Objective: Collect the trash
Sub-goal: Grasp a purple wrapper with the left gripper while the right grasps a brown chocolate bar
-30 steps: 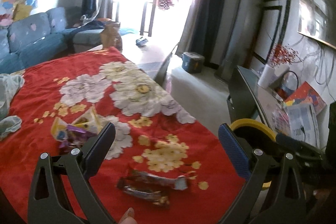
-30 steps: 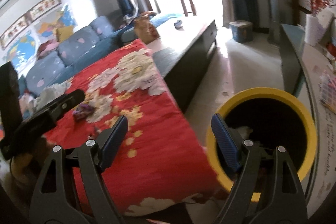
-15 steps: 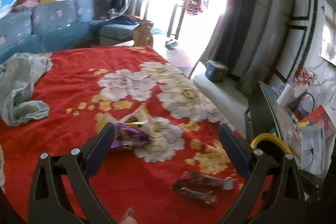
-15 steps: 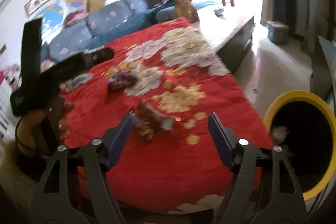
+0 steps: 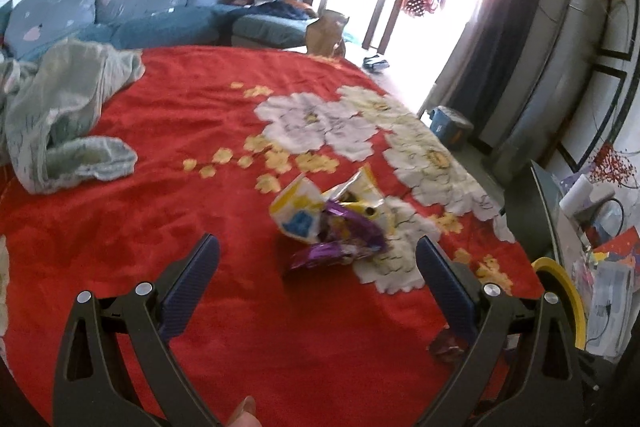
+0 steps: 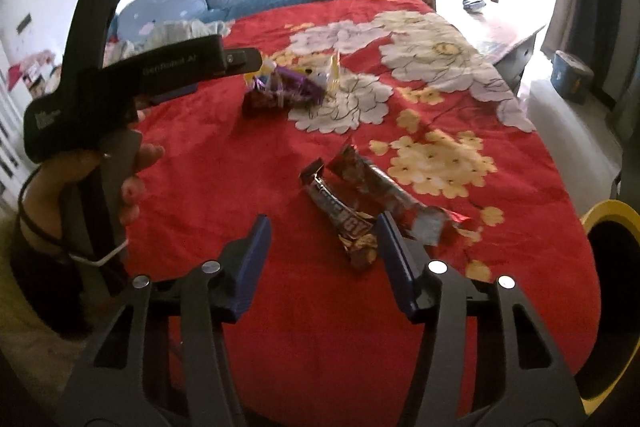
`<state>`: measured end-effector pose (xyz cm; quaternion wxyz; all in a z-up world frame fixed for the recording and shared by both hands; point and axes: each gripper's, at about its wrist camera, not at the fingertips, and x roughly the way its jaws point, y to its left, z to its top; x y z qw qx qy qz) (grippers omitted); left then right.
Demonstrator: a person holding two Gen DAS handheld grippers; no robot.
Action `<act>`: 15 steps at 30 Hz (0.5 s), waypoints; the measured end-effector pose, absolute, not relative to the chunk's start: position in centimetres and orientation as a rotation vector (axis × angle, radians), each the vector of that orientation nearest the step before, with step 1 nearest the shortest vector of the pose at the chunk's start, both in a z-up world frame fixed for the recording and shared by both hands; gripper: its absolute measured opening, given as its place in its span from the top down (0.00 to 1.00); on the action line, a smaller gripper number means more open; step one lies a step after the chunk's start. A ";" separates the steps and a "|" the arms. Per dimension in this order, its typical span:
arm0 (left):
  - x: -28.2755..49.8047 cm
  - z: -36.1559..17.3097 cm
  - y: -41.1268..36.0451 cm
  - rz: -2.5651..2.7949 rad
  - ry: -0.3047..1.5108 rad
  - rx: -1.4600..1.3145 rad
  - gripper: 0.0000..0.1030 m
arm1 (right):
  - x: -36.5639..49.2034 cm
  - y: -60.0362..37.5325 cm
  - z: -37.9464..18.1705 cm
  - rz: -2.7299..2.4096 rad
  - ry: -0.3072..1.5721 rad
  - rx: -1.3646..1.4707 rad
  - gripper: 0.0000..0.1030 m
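A pile of crumpled yellow, white and purple wrappers lies on the red flowered blanket; it also shows in the right wrist view. My left gripper is open and empty, just short of the pile. Two brown candy bar wrappers lie nearer the blanket's front edge. My right gripper is open and empty, hovering just in front of them. The left gripper appears from the side in the right wrist view. A yellow-rimmed black bin stands at the right, off the blanket.
A pale green cloth lies bunched at the blanket's left. A blue sofa runs behind. A cluttered side table stands at the right, past the bin. A blue box sits on the floor.
Both grippers swung left from the bin toward the blanket. The left one now faces the wrapper pile; the right one now faces the two candy bar wrappers.
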<state>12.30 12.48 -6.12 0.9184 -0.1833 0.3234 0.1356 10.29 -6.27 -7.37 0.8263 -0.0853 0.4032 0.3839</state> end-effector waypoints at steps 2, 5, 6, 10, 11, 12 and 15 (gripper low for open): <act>12.4 -6.6 12.9 0.275 0.673 -0.393 0.07 | 10.5 -5.6 -7.9 0.805 0.859 -0.208 0.57; 12.8 -7.5 13.4 0.264 0.686 -0.414 0.08 | 11.0 -5.1 -8.6 0.786 0.865 -0.231 0.62; 13.1 -7.8 13.5 0.256 0.694 -0.427 0.08 | 11.2 -5.0 -8.8 0.780 0.866 -0.234 0.65; 13.6 -8.6 13.7 0.227 0.713 -0.455 0.20 | 11.8 -4.9 -9.3 0.763 0.873 -0.239 0.74; 13.8 -8.8 13.7 0.224 0.718 -0.459 0.23 | 11.9 -4.8 -9.4 0.764 0.875 -0.238 0.75; 13.9 -9.0 13.7 0.221 0.724 -0.464 0.27 | 11.9 -4.8 -9.5 0.763 0.876 -0.236 0.76; 14.3 -9.5 13.7 0.211 0.740 -0.476 0.43 | 12.1 -4.9 -9.7 0.760 0.878 -0.223 0.83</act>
